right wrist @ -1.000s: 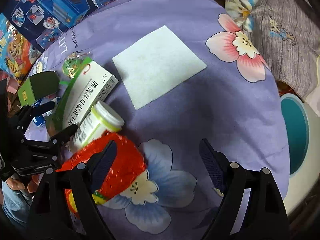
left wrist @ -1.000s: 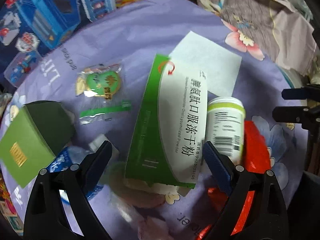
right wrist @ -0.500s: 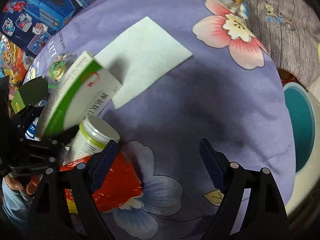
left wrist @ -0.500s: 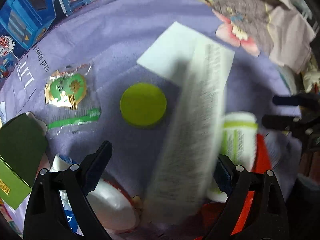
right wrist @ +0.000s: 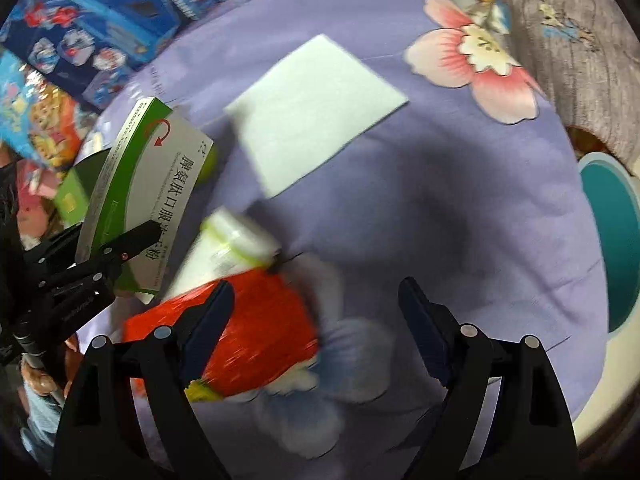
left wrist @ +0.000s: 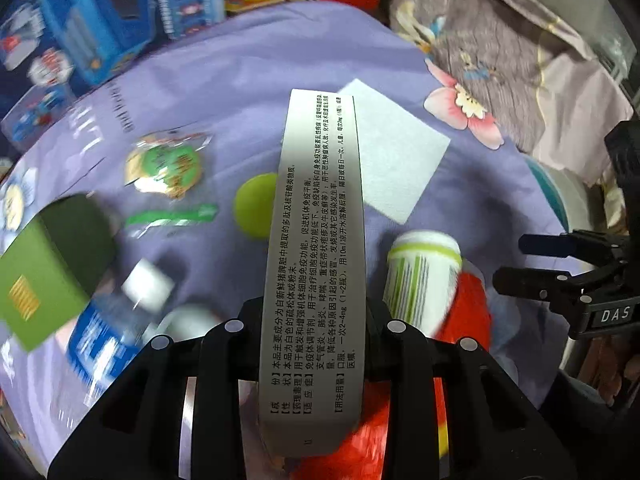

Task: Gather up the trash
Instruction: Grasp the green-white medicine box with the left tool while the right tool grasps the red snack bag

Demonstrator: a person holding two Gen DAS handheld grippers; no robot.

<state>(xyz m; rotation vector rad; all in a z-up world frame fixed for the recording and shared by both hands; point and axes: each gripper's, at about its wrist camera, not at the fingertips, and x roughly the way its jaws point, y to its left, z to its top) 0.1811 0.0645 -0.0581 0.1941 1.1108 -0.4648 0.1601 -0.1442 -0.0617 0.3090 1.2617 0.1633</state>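
The left gripper (left wrist: 314, 320) has just clamped its jaws on the medicine box (left wrist: 316, 248), and the box is up off the purple bedspread (left wrist: 248, 80), standing on edge between the pads with its printed side panel facing the camera. In the right wrist view the same box (right wrist: 140, 196) sits at about 9 o'clock, tilted, its green-and-white face showing a red arrow mark. It looks like a flat, light carton, corners crisp, not crushed.

That appears to be the first piece in hand; nothing visibly sits in a bin yet, and which container takes the trash cannot be told, though a teal-rimmed tub (right wrist: 612, 240) shows at 3 o'clock in the right wrist view.

Plenty is left on the bed: a white bottle (left wrist: 420, 276) with lime stripes at 4 o'clock of the box, a red foil wrapper (right wrist: 248, 336) just beneath it, a lime-green cap (left wrist: 252, 206) at 9 o'clock, a clear packet (left wrist: 168, 168) with a green sweet, a green carton (left wrist: 44, 276) at the far left, and a white paper square (left wrist: 396, 148) at 1 o'clock.

The right gripper (right wrist: 316, 320) hangs over the red wrapper, jaws spread wide, grasping nothing.
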